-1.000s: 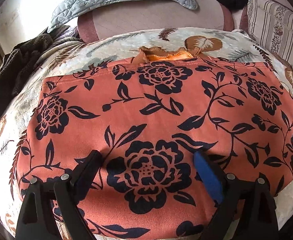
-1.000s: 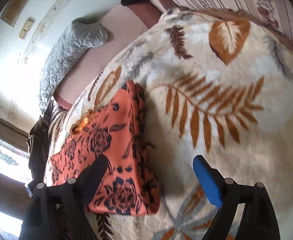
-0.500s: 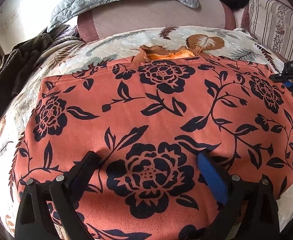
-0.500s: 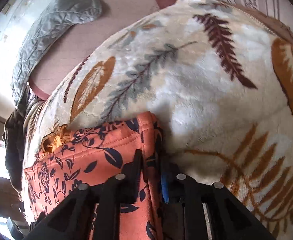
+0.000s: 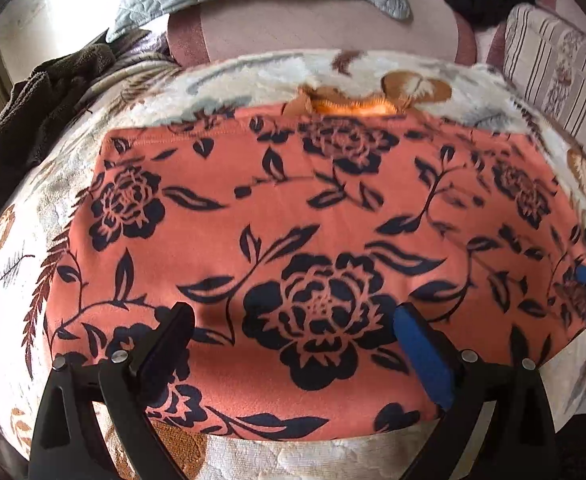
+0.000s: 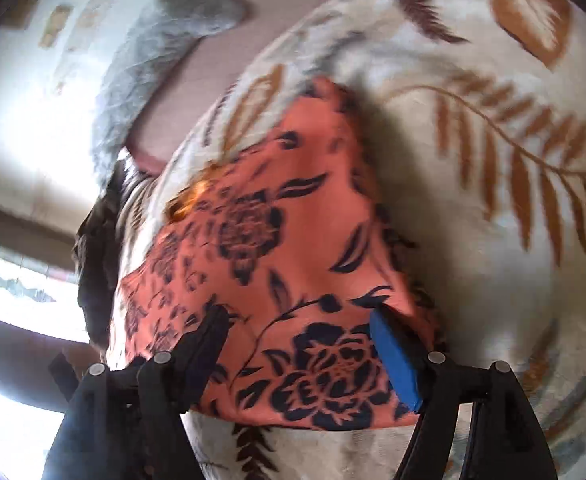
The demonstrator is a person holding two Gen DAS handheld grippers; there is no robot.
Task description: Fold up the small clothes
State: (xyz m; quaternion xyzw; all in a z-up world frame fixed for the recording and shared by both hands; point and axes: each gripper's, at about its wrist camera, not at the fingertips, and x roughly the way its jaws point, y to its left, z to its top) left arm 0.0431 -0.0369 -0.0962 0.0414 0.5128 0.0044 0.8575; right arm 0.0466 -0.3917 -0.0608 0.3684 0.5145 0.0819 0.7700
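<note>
Garment [image 5: 313, 216] in orange with black flowers, spread flat on the leaf-print blanket [image 5: 253, 76] of a bed

Left hand-held gripper [image 5: 293, 324] wide over its near edge; right hand-held gripper [image 6: 299, 328] wide over its right end; neither grips cloth.

No readable text, labels or numbers anywhere.

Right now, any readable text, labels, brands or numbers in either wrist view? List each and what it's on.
None readable in either view.
Orange-red fleece garment with black floral print: pattern only, no tag or label showing.
Cream plush blanket with brown leaf print: no lettering.
Striped cushion with small floral motifs: no words.
Left gripper and right gripper: no markings visible.
</note>
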